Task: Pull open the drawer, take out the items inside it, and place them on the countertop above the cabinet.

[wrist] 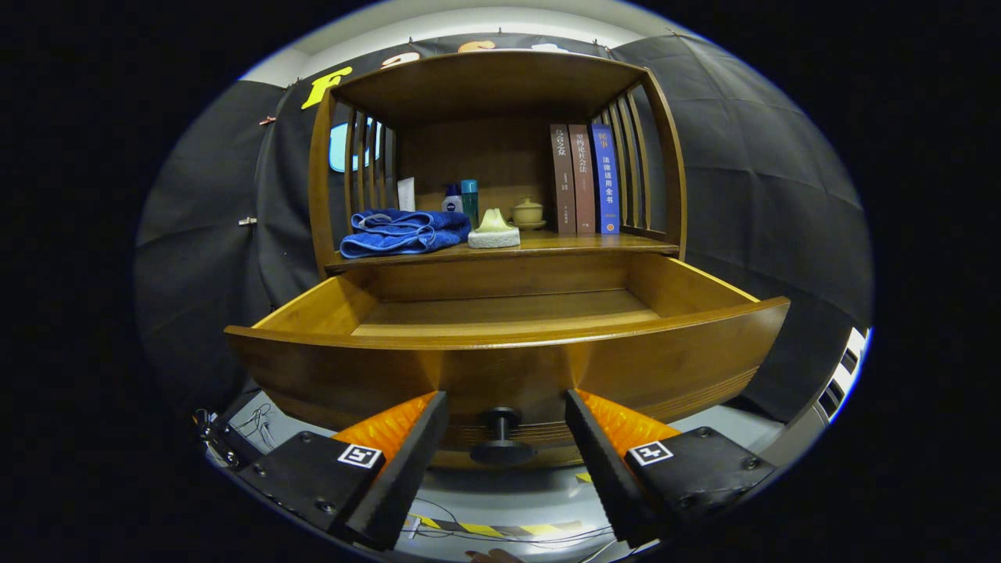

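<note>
In the gripper view, the drawer [500, 344] is seen pulled out, its visible floor apparently bare. The gripper [506, 426] is held wide apart, nothing grasped, the knob [501, 438] lying between its fingers. A blue towel [403, 232] rests on the countertop [594, 244].

Recording booth: black cloth wall [782, 195], wooden cabinet [500, 94].

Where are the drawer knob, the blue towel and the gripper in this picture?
drawer knob [501, 438]: gripper view, on its round head, between the open fingers.
blue towel [403, 232]: gripper view, on its folded middle, on the countertop.
gripper [506, 438]: gripper view, midway between its fingertips.
</note>
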Motion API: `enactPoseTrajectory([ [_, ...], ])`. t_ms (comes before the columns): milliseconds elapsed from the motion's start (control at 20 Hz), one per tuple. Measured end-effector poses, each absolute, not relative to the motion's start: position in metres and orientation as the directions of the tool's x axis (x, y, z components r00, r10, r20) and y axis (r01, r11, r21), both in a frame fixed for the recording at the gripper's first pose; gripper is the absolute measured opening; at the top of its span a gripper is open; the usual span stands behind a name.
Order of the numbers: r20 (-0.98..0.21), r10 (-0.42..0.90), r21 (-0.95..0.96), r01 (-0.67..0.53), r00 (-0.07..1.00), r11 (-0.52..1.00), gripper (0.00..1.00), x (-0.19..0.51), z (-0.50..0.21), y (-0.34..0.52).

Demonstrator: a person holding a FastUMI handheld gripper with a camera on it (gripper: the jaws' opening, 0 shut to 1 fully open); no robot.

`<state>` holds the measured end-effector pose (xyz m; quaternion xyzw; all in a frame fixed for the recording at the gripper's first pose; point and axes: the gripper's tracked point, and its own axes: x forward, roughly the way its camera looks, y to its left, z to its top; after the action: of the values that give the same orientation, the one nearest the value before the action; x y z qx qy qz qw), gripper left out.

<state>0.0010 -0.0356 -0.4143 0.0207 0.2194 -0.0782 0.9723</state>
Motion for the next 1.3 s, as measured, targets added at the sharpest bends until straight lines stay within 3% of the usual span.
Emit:
enactPoseTrajectory([
  [800, -0.405, -0.138, 0.044, 0.17, 0.904, 0.984, 1.0, 0.145, -0.433, -0.051],
  [1300, -0.409, -0.147, 0.028, 0.174, 0.9, 0.984, 1.0, 0.182, -0.44, -0.058],
])
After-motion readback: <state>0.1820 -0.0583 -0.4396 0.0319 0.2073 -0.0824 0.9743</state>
